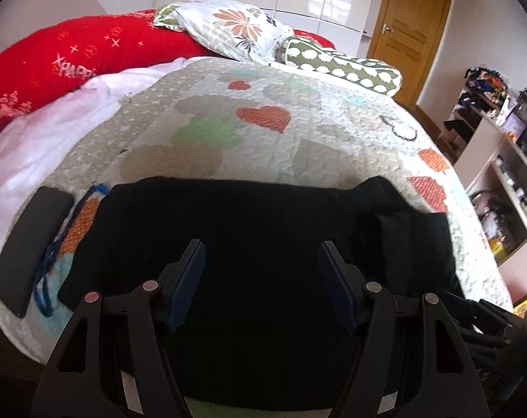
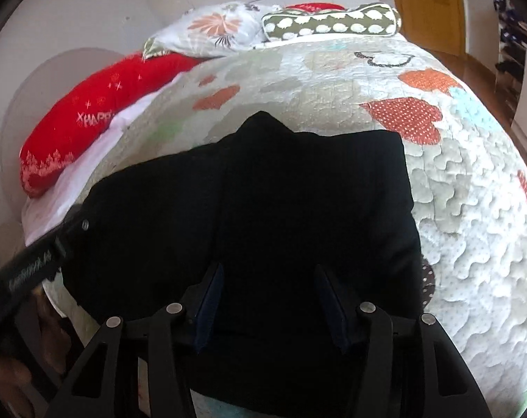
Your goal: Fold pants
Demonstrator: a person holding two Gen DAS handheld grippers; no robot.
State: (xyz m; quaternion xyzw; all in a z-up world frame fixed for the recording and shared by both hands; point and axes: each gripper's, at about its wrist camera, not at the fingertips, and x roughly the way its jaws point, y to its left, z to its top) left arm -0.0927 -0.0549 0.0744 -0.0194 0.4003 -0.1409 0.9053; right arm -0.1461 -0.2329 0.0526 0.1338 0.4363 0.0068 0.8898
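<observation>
While both claws hang over the bed (image 1: 333, 132), I see the pants (image 1: 249, 230) lying flat near the close edge, already folded into a wide black block. My left claw (image 1: 261, 254) is spread open and holds nothing. My right claw (image 2: 268, 278) is open too, with nothing in it. I think one more fold is left. Next I need to lower a claw to one end of the pants, pinch the cloth, and bring it over to the other end. A phone (image 1: 30, 244) lies just left of the pants. The red pillow (image 1: 72, 59) has white letters that read "HAPP"; the rest is hidden.
</observation>
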